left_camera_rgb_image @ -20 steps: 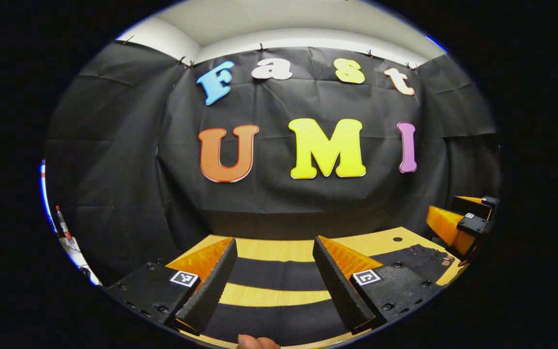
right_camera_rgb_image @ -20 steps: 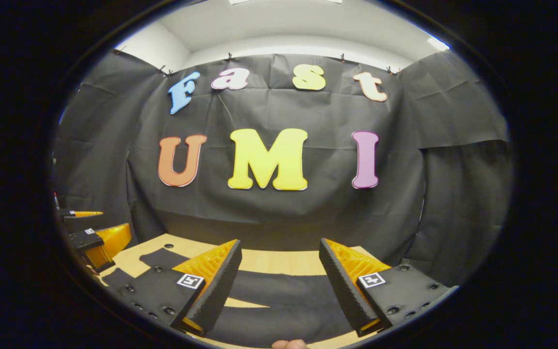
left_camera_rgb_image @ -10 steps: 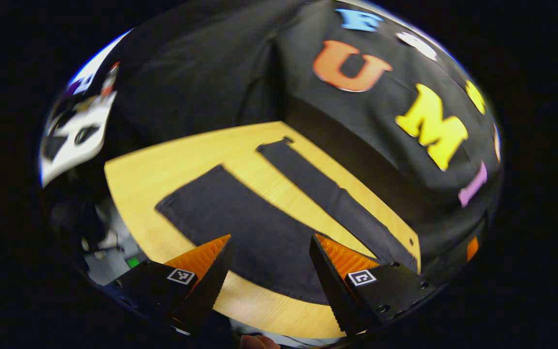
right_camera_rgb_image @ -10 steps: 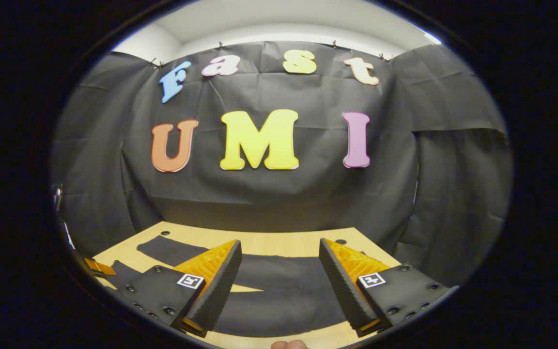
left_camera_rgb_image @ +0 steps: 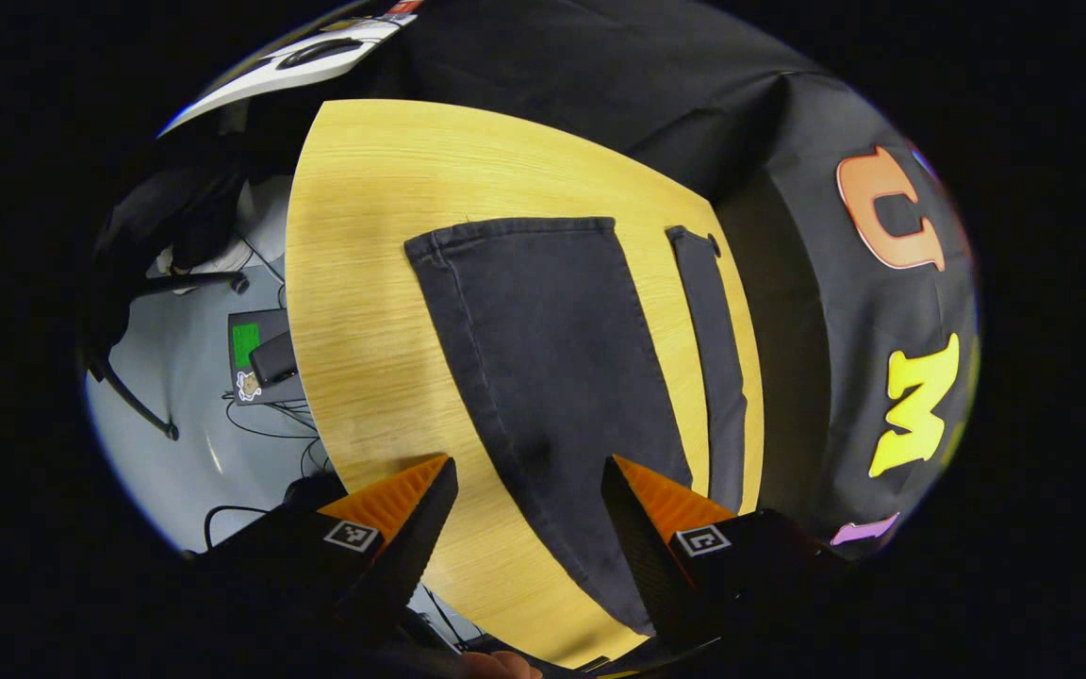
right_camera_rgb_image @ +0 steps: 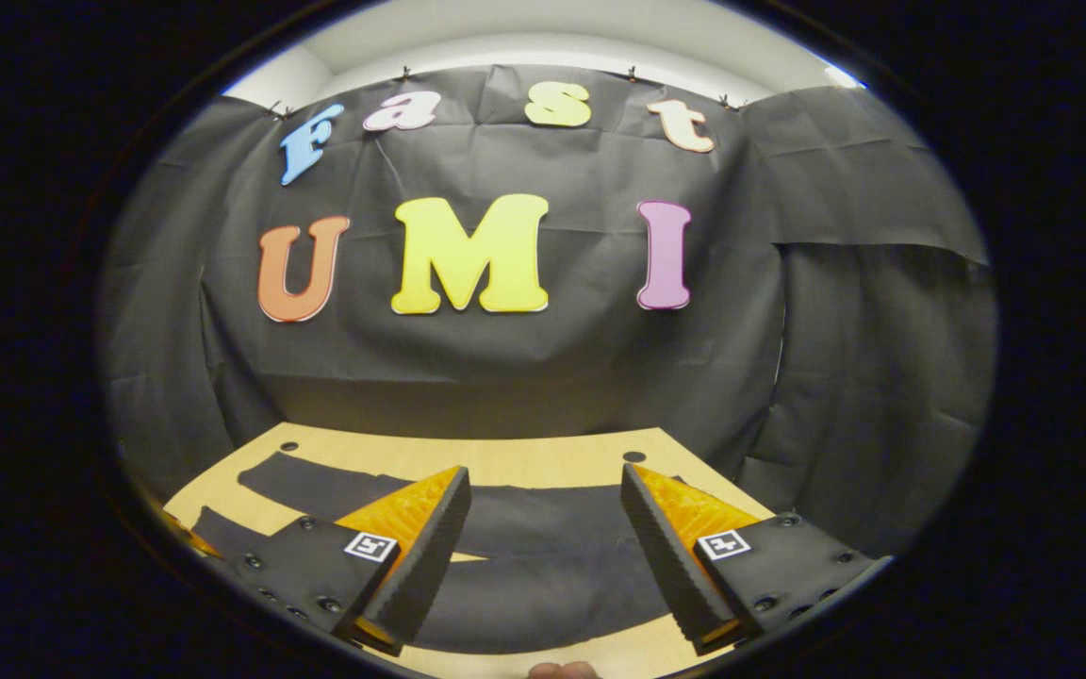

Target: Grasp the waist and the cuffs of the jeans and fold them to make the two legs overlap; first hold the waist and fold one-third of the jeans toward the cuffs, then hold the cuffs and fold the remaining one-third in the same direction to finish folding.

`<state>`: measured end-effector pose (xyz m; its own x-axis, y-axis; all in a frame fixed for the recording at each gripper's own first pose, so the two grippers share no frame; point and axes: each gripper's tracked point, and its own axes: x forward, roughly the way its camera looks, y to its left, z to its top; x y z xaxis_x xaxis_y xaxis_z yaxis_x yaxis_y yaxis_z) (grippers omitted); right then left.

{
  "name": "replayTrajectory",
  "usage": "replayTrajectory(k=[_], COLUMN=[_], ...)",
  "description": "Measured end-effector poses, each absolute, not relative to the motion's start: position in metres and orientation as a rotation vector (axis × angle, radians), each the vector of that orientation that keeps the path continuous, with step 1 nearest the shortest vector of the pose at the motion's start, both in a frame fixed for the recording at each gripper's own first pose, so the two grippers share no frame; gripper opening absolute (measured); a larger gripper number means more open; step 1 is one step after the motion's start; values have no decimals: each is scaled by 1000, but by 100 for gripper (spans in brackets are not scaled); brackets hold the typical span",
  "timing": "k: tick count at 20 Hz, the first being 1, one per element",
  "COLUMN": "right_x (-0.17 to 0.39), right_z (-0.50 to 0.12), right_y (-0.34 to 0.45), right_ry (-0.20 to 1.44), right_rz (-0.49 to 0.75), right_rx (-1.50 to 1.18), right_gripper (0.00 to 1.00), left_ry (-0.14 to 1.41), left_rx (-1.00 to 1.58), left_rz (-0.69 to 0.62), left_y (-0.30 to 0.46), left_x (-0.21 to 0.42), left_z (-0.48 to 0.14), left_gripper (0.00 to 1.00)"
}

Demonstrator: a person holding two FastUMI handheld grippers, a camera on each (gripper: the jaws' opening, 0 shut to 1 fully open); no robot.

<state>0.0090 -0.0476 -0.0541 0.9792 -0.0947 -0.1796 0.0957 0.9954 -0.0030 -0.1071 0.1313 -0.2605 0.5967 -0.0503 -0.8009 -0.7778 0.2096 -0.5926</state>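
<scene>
The dark black denim jeans [left_camera_rgb_image: 552, 377] lie flat on the yellow wooden table [left_camera_rgb_image: 364, 283], legs apart. The left gripper [left_camera_rgb_image: 524, 528] hangs over the near leg and the right gripper [right_camera_rgb_image: 543, 556] sits farther right. Both have wide open, empty jaws, ready to grab cuff and waist.

Black cloth wall [right_camera_rgb_image: 524, 377] behind a wooden table [left_camera_rgb_image: 364, 283] — grey floor [left_camera_rgb_image: 185, 443], loose cables.

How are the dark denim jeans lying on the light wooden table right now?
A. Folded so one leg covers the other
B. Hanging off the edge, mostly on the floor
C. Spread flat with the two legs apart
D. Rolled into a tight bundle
C: in the left gripper view the dark denim jeans lie flat on the light wooden table, with a strip of bare wood showing between the two legs.
</scene>
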Motion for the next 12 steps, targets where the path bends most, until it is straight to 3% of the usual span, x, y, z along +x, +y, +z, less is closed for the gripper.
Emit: replayTrajectory(k=[6, 11, 12], right_x=[10, 10, 9], right_z=[-66, -106, -118], right_y=[-67, -107, -121], right_ry=[216, 331, 371], right_rz=[-166, -262, -292], right_rx=[29, 160, 223], right_gripper=[99, 96, 97], left_ry=[775, 678, 687], left_rx=[-1430, -1458, -1472], left_rz=[627, 546, 542], left_y=[144, 147, 148], left_x=[-81, -50, -48], left_z=[-266, -266, -272], left_gripper=[94, 93, 89])
